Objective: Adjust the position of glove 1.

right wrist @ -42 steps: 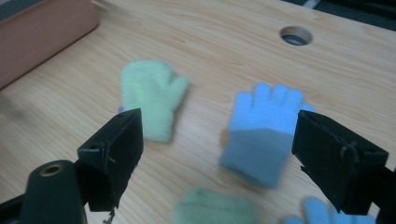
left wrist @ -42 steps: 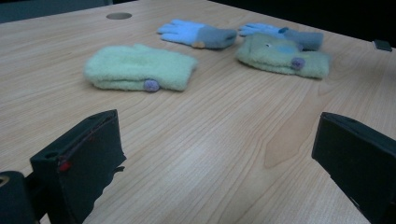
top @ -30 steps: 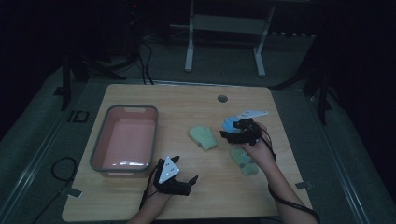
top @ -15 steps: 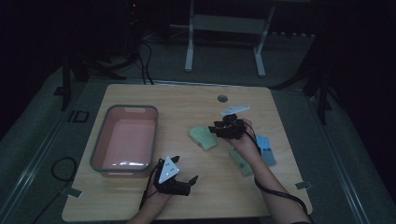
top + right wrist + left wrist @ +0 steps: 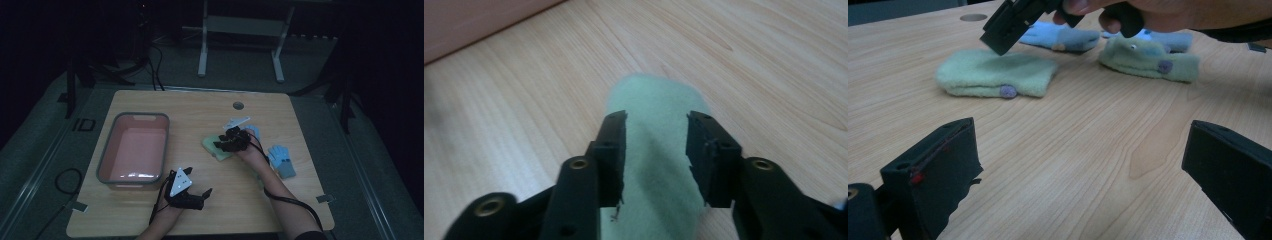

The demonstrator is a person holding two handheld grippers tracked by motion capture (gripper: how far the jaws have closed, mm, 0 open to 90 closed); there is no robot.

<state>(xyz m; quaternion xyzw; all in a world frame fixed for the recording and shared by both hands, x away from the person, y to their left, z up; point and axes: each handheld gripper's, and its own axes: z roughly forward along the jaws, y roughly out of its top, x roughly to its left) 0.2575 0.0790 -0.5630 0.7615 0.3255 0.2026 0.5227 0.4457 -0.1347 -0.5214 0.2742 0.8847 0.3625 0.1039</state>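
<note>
A pale green glove [image 5: 214,149] lies flat near the table's middle. My right gripper [image 5: 226,142] hangs low over it, pointing left. In the right gripper view my right gripper [image 5: 656,136] stands over the green glove [image 5: 654,97] with a narrow gap between its jaws; the pads do not press on the glove. Those jaws have just been closing, then opening slightly. My left gripper [image 5: 200,194] rests near the front edge, and in its own view the left gripper [image 5: 1078,170] is wide open with nothing between the jaws. That view shows the green glove [image 5: 998,75] under the right gripper [image 5: 1008,30].
A pink tub [image 5: 107,150] stands at the table's left. Two blue gloves [image 5: 282,161] [image 5: 253,131] lie right of and behind my right hand. A second green glove [image 5: 1148,60] and a blue glove [image 5: 1063,39] lie beyond the first. A round hole [image 5: 238,105] is at the back.
My right gripper has moved left and down onto the green glove, and its jaws have narrowed. A blue glove now shows right of the forearm. The left gripper has stayed put.
</note>
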